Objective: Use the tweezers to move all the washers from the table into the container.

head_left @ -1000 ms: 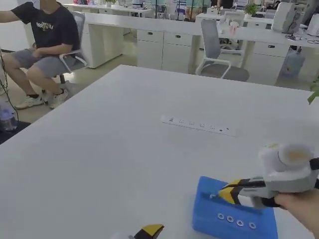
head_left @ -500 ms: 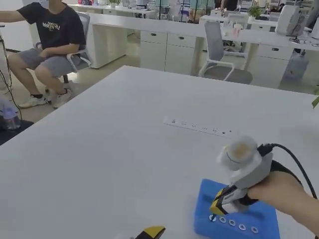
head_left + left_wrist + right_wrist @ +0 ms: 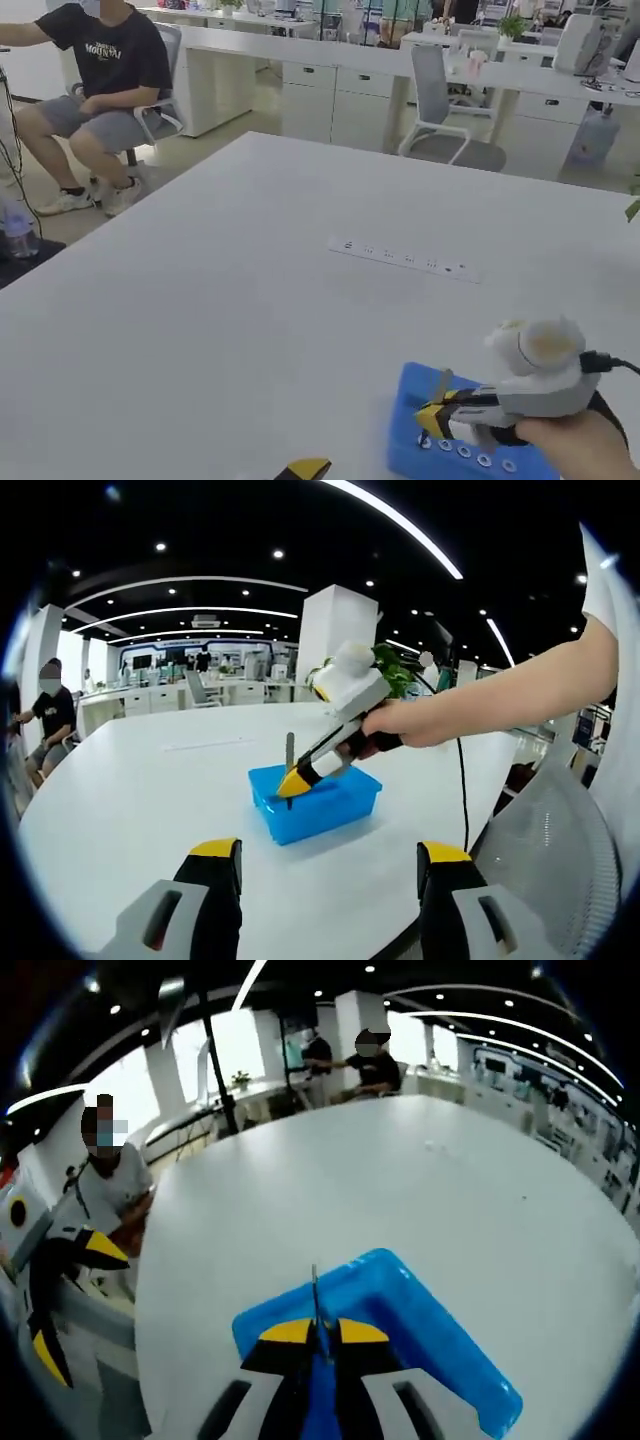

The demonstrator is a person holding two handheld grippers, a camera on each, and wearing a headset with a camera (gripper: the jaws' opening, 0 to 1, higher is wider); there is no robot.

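Left tongs (image 3: 328, 848): spread wide, empty, low over near edge of surface.
Right tongs (image 3: 316, 1338): pressed together on tweezers (image 3: 314, 1295), tips over the container's near corner.
Risk, judged: thin smooth tweezers liable to swivel or slide in the pinch, so tips miss or flick a washer out. Also possible to nudge the light container sideways with the tongs.
Container (image 3: 408, 395): shallow blue plastic tray, rounded corners, low wall, matte.
Washers (image 3: 465, 452): small flat shiny metal rings, in a row inside the container, just beside the right tongs.
Surface (image 3: 250, 300): white, smooth, flat.
Power strip (image 3: 405, 258): long, white, low, well beyond container.
Far: seated person (image 3: 95, 60), grey swivel chair (image 3: 440, 100).
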